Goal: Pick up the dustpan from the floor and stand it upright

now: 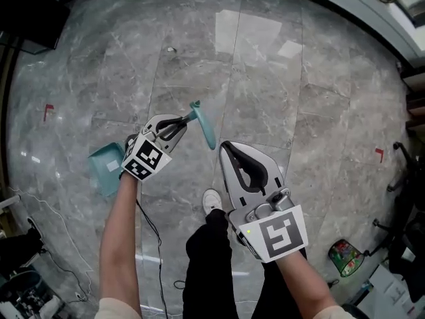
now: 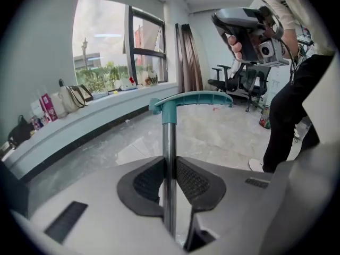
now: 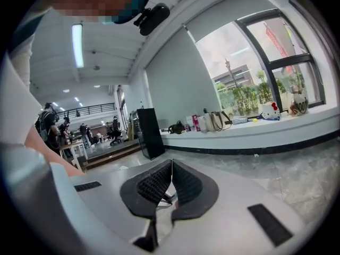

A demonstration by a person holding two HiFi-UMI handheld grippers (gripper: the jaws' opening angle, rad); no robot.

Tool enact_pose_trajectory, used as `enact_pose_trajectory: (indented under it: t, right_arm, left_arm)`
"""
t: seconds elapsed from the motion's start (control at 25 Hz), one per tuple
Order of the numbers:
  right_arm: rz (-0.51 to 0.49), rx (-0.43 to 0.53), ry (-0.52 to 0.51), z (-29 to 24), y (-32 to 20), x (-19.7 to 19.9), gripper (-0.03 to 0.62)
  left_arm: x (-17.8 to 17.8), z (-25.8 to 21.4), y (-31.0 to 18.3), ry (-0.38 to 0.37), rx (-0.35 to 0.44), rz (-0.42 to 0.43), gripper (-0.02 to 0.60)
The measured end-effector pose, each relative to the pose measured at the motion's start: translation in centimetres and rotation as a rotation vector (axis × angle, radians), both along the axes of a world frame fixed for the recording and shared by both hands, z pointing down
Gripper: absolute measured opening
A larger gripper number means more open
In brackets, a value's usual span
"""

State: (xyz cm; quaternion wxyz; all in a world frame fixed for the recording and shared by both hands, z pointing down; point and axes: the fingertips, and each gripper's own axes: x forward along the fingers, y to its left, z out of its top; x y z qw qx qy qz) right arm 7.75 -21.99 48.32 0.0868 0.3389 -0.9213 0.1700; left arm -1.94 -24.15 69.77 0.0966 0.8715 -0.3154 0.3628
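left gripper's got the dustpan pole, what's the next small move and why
Probably tip the handle a little more upright and ease the scoop flat onto the floor before letting go. The left gripper is shut on the metal pole, and in the head view the scoop sits well to one side of the handle, so the dustpan looks tilted.

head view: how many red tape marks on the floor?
2: left red mark beyond the dustpan; right red mark near the right edge. The person may hide others.
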Motion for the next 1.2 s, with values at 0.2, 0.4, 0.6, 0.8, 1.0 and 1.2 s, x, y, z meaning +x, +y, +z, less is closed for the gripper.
enact_pose_trajectory:
  t: [0.2,0.4,0.6,0.8,1.0,1.2]
  right_arm:
    - [-0.029,-0.015,-0.014,-5.5,3.8,-4.6,0.018]
    - [-0.043,-0.007,0.025,-8.6,9.4,-10.4,0.018]
    - [0.012,0.018,0.067,-11.1,15.9,-18.1,0.018]
    - [0.093,-0.026,0.051,-12.3,21.6,-24.3,0.018]
    - [0.088,-0.070,0.061,-13.4,26.4,-28.6,0.018]
    - [0.043,-0.076,0.121,-12.5,29.9,-30.3,0.018]
  left_arm:
    - [-5.7,-6.4,2.2,0.050,0.129,-0.084,0.078]
    - [-11.9,-11.3,6.6,0.137,0.238,-0.160,0.078]
    - [-18.7,-15.6,12.5,0.257,0.344,-0.173,0.078]
    - [-23.4,-18.0,17.9,0.277,0.430,-0.134,0.078]
    - [-27.1,-19.2,21.8,0.316,0.470,-0.167,0.078]
    - [-29.6,-19.4,23.2,0.338,0.503,-0.203,0.078]
